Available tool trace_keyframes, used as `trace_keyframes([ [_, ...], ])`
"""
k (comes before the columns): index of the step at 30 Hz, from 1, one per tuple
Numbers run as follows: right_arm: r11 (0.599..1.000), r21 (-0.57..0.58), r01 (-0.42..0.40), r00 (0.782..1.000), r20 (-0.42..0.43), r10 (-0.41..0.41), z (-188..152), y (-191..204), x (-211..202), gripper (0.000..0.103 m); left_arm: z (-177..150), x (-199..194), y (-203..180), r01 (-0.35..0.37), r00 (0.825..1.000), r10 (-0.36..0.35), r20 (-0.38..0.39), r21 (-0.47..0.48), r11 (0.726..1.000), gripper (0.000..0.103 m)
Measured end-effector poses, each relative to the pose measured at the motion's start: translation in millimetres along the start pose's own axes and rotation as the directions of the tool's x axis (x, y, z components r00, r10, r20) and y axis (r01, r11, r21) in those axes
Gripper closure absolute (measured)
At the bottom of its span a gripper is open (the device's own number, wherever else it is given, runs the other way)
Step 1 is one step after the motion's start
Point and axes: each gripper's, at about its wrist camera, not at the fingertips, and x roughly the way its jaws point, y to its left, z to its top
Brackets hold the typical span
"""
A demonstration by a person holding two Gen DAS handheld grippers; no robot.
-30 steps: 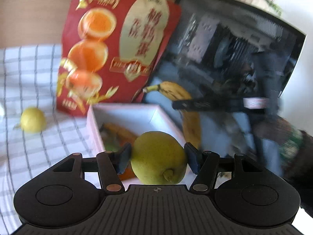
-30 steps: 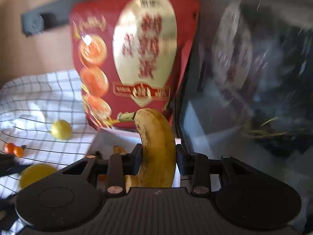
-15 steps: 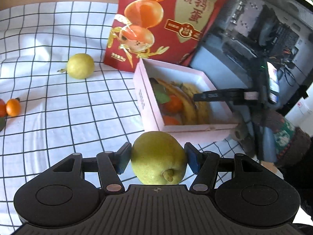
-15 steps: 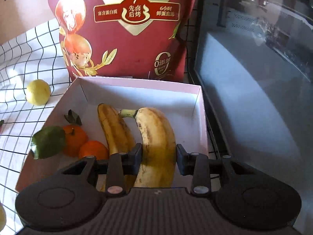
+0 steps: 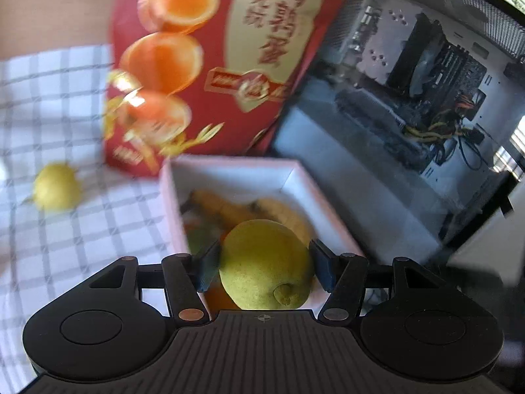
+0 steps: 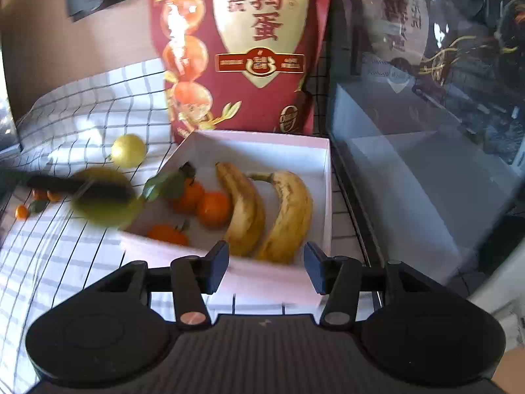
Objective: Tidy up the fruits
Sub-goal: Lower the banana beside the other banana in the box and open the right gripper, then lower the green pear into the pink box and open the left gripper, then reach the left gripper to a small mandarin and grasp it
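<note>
My left gripper (image 5: 262, 264) is shut on a green-yellow pear (image 5: 265, 264) and holds it over the near end of the pink box (image 5: 229, 164). In the right wrist view the pear (image 6: 105, 198) shows blurred at the box's left edge. My right gripper (image 6: 265, 267) is open and empty, just in front of the pink box (image 6: 323, 197). The box holds two bananas (image 6: 290, 213), one beside the other (image 6: 244, 208), and three tangerines (image 6: 213, 208). A second pear (image 6: 128, 150) lies on the checked cloth, left of the box; it also shows in the left wrist view (image 5: 56, 190).
A red snack bag (image 6: 249, 49) stands behind the box. A glass-sided computer case (image 6: 426, 98) stands right of the box. Small orange fruits (image 6: 21, 211) lie on the cloth (image 6: 82, 256) at far left.
My right gripper let go of its banana, which now lies in the box, and drew back open. My left gripper moved the pear from beside the box to over it.
</note>
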Motion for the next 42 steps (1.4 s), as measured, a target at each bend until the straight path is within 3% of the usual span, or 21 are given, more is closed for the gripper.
trace_keyframes([
  [6,1.000,0.005,-0.014,1.000,0.003,0.014,-14,5,-7,0.052,52,94,-17,0.053,0.995,-0.051,-0.089,0.011,0.999,0.038],
  [10,1.000,-0.011,-0.016,1.000,0.017,0.016,-16,5,-5,0.052,64,149,-25,-0.017,0.990,0.024,-0.140,0.047,0.999,0.038],
  [13,1.000,-0.024,-0.014,1.000,0.017,0.014,-20,2,-4,0.052,64,167,-28,-0.036,0.988,0.044,-0.145,0.057,0.998,0.038],
  [18,1.000,0.016,-0.027,1.000,-0.009,0.027,-24,-7,3,0.052,67,179,-26,-0.034,0.993,0.032,-0.113,-0.020,0.999,0.038],
  [23,1.000,0.009,-0.024,1.000,-0.017,0.024,-24,-7,4,0.052,65,168,-29,-0.027,0.997,0.027,-0.069,-0.002,1.000,0.041],
  [28,0.999,0.009,-0.035,0.999,-0.022,0.035,-23,0,5,0.052,64,117,-15,0.002,1.000,-0.001,0.030,-0.031,1.000,0.041],
  [33,0.998,-0.009,-0.056,0.998,-0.024,0.056,-21,18,12,0.046,34,41,25,-0.079,0.990,0.084,0.115,-0.046,0.996,0.041],
  [35,0.998,-0.016,-0.066,0.997,-0.030,0.065,-20,25,17,0.046,19,8,49,-0.158,0.978,0.164,0.132,-0.055,0.986,0.041],
  [38,0.998,-0.021,-0.065,0.997,-0.044,0.064,-18,36,23,0.046,-15,-35,87,-0.321,0.936,0.330,0.122,-0.084,0.943,0.041],
  [42,0.997,-0.050,-0.056,0.998,-0.044,0.054,-15,55,24,0.046,-64,-78,139,-0.513,0.847,0.526,0.081,-0.142,0.847,0.041],
])
